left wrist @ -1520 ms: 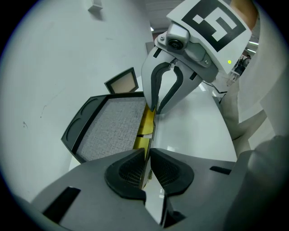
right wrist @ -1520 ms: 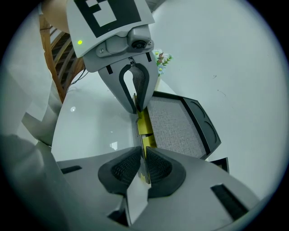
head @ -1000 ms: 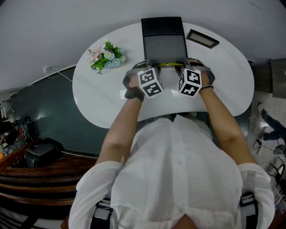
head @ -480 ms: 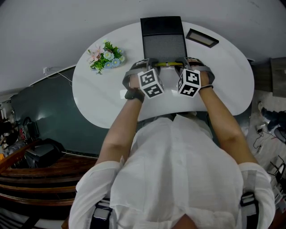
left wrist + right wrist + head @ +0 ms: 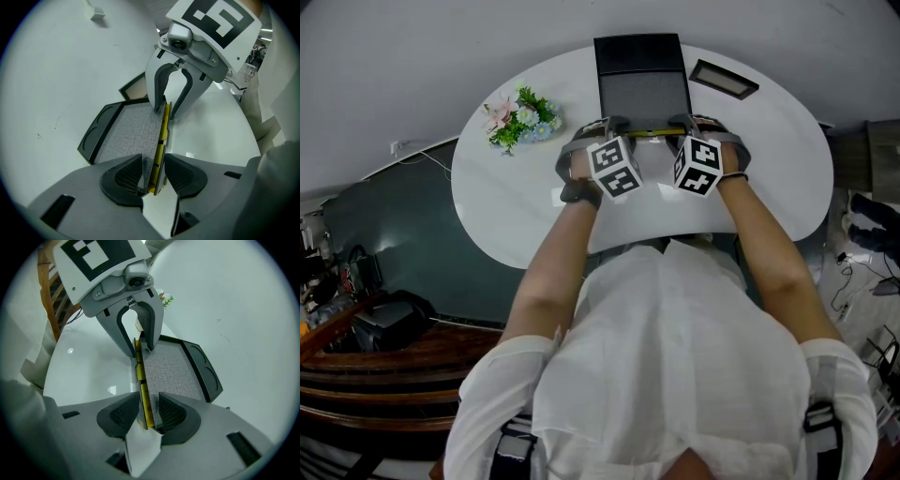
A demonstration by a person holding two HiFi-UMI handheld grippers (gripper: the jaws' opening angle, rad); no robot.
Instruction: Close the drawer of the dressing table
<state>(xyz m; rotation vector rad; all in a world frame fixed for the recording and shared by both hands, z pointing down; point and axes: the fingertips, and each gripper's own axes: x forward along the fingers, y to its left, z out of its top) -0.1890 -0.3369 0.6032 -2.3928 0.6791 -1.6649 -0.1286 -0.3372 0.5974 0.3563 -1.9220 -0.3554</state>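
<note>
Both left gripper [image 5: 153,174] and right gripper [image 5: 149,414] just opened astride grey-lined drawer [image 5: 642,94].

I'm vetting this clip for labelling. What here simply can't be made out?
- Head view: the marker cubes hide the jaws of the left gripper and right gripper. Their own views show both just opened and apart, with the drawer front between them.
- Head view: the framed item is too small to identify.
- Head view: the person's torso hides the table's near edge.
</note>
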